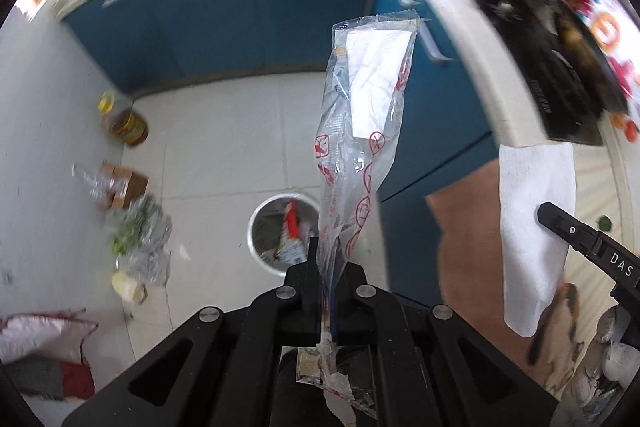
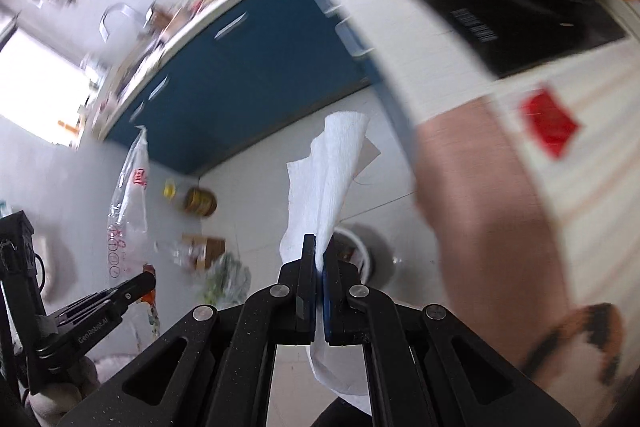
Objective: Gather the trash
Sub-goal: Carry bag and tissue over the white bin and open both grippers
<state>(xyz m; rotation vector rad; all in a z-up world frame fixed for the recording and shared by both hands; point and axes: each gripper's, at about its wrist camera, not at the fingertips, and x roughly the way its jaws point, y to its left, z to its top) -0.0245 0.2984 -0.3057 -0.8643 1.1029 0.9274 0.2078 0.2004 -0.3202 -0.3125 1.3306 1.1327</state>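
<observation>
Clear plastic wrapper (image 1: 362,131) with red print is pinched near its lower end in the left gripper (image 1: 326,259), jaws closed on it, most of its length sticking up floppy above the bin (image 1: 256,227) on the floor. White paper towel (image 2: 324,187) is clamped near its lower part by the right gripper (image 2: 316,259), also closed. Both look featherlight, limp and crushable; the film is likely slippery, so grip on bunched folds, not an edge. Likely to cling on release.
</observation>
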